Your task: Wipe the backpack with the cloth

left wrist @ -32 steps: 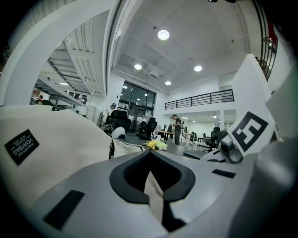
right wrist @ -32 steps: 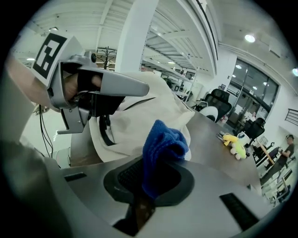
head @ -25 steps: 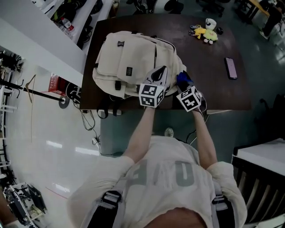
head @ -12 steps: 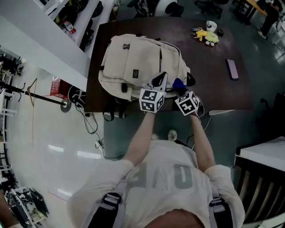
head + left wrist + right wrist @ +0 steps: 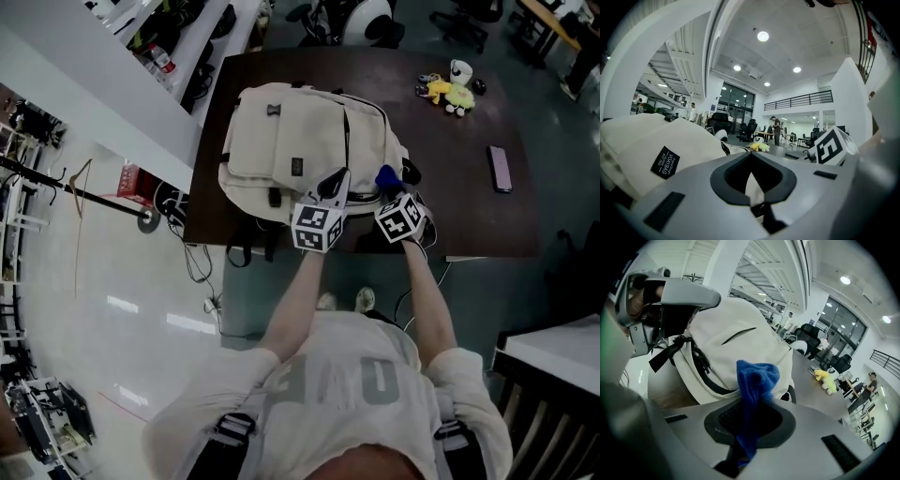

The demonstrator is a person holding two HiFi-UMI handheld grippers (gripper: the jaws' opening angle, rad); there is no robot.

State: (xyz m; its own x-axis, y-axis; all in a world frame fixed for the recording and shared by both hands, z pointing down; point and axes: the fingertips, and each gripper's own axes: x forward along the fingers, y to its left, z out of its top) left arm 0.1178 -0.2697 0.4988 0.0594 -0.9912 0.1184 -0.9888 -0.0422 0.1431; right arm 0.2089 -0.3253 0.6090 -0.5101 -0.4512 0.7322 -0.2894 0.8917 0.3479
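Note:
A cream backpack (image 5: 300,141) lies flat on the dark table (image 5: 450,206). My left gripper (image 5: 335,184) sits at the backpack's near edge with its jaws shut, and a sliver of cream fabric shows between them (image 5: 752,180). The backpack's black label (image 5: 664,162) is to its left. My right gripper (image 5: 392,187) is at the near right corner, shut on a blue cloth (image 5: 387,175). In the right gripper view the cloth (image 5: 757,378) sticks up from the right gripper (image 5: 749,430) against the backpack's side (image 5: 736,341).
A yellow plush toy (image 5: 457,92) and a white cup (image 5: 460,71) lie at the table's far right. A phone (image 5: 502,169) rests near the right edge. Cables hang below the near left corner (image 5: 202,258). Shelving runs along the left (image 5: 141,37).
The head view has shifted, so table and backpack sit lower and further right. Both grippers stay at the backpack's near edge; the right one has moved slightly with the cloth.

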